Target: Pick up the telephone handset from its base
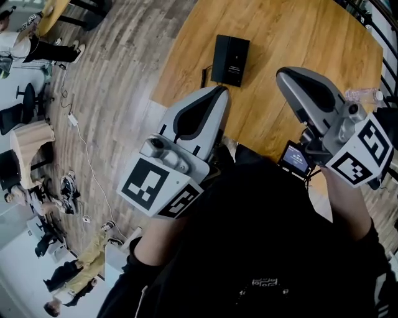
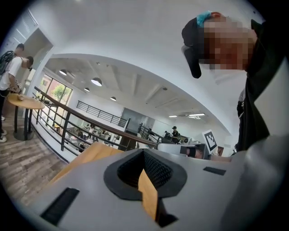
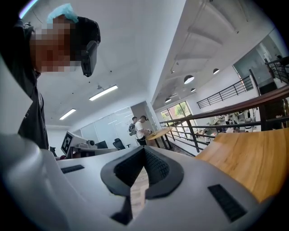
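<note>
The black telephone (image 1: 230,60) lies on the round wooden table (image 1: 298,37) in the head view, with its cord (image 1: 203,77) trailing off its near left corner. I cannot tell handset from base at this size. My left gripper (image 1: 222,90) is held over the table's near edge, its tip just short of the phone, jaws shut and empty. My right gripper (image 1: 283,73) hovers to the right of the phone, also shut with nothing in it. In the left gripper view (image 2: 143,151) and the right gripper view (image 3: 144,149) the pads meet at the tip. The phone shows in neither.
A clear plastic bottle (image 1: 362,95) lies at the table's right edge by a dark railing (image 1: 373,15). Wood-plank floor (image 1: 112,93) lies left of the table, with several people (image 1: 81,273) at desks there. Two people stand at a small round table (image 2: 25,103).
</note>
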